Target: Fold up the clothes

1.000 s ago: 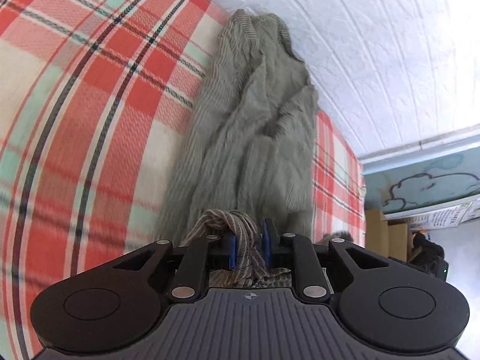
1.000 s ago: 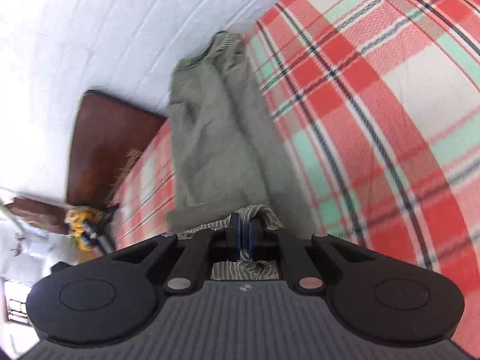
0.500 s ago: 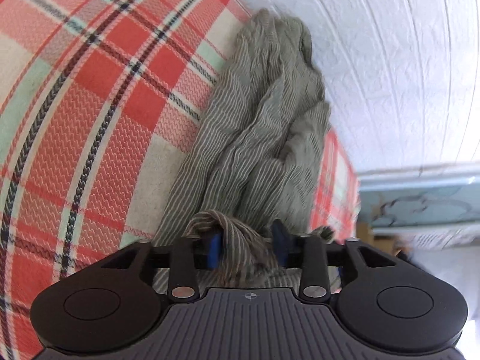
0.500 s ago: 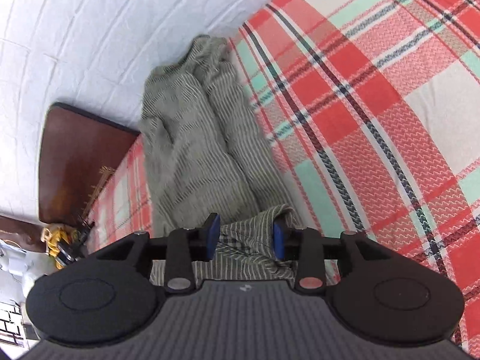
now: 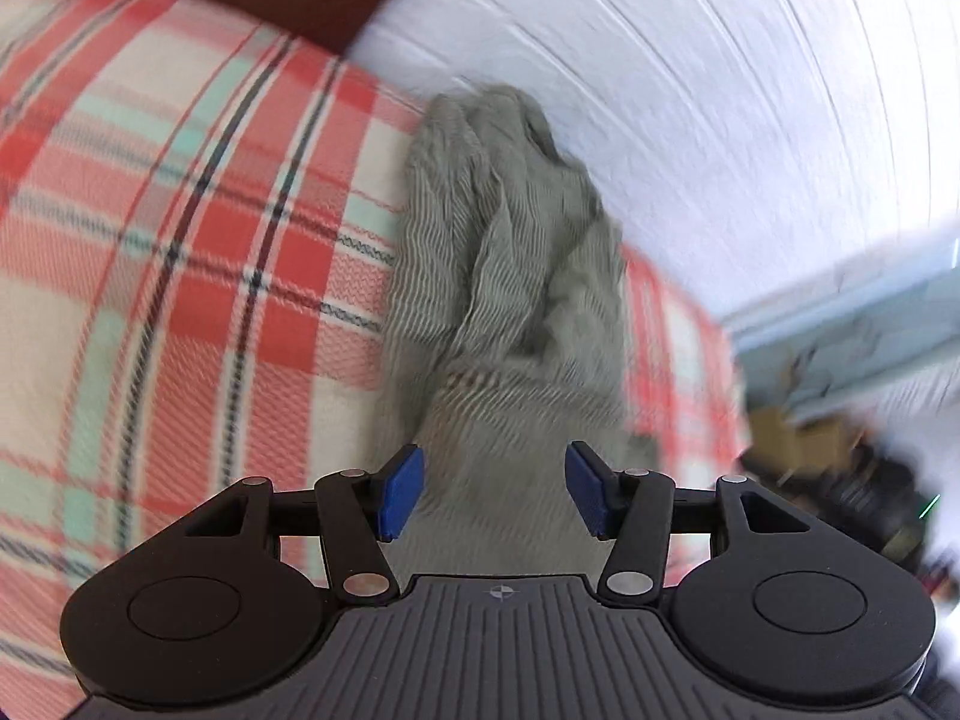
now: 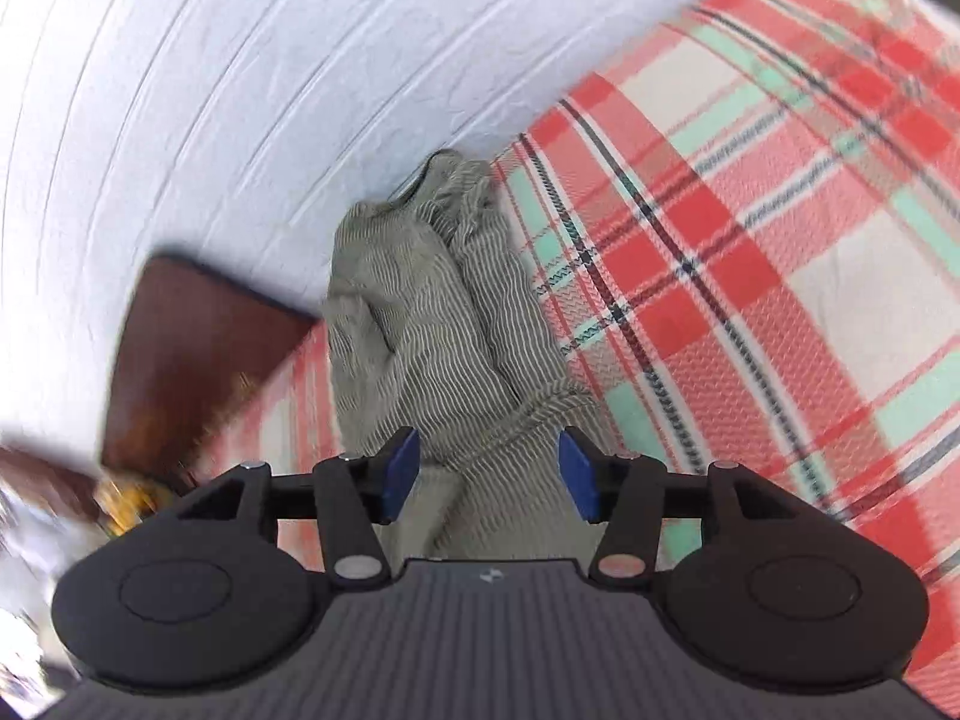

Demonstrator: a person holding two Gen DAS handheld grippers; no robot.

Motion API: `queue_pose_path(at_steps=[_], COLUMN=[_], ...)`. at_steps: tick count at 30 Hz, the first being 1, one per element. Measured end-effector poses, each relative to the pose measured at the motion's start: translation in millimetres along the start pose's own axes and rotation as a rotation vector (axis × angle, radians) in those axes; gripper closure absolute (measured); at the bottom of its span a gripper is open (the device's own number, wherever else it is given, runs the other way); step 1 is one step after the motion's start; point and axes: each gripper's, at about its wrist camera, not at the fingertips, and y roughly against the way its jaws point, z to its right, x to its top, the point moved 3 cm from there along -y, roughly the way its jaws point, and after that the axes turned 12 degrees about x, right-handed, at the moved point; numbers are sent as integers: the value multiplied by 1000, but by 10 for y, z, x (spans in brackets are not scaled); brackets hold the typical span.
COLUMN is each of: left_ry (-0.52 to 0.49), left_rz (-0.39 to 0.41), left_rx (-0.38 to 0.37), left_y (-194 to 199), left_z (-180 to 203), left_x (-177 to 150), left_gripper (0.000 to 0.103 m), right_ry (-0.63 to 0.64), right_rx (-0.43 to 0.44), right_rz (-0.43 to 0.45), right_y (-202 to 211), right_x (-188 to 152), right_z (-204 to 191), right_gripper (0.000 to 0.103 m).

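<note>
A grey-green striped garment [image 5: 498, 276] lies bunched in a long strip on the red, white and mint plaid bed cover [image 5: 180, 276], its far end against the white wall. My left gripper [image 5: 492, 492] is open, its blue pads either side of the garment's near hem, not gripping it. In the right wrist view the same garment [image 6: 432, 324] runs away from my right gripper [image 6: 489, 474], which is also open over the near hem. The plaid cover [image 6: 750, 276] fills the right of that view.
A white textured wall [image 5: 690, 90] runs along the bed's far side. A dark brown wooden headboard [image 6: 192, 348] stands at one end. Blurred boxes and clutter [image 5: 840, 438] lie beyond the other end of the bed.
Both grippers were shut on the garment's hem a second ago. They have opened wide and let it go. The garment now lies on the bed, and both views have pulled back a little.
</note>
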Motion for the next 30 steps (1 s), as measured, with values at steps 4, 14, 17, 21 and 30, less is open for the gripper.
queue_pose_path(at_steps=[4,14,17,21,30], left_ry=[-184,-356,-373,-364,-320], left_rz=[-38,-35,-30,-36,-71], left_rx=[75,131,119,143,159], left_y=[-130,-530,-592,-689,-750], left_z=[76,292,381,464,455], left_x=[-90,59,99,110,71], left_gripper=[35,33,33,33,95], right_ry=[149,241,245,241,227], right_rx=[-83,-193,-204,-196,-85], right_rz=[-75,-164,-166,-183,-256], right_y=[-25,-224,-278,-377,-656], right_x=[-122,-257,-202,-97,-1], right_z=[-97,19,114,241,256], right_gripper=[43,43,43,43,99])
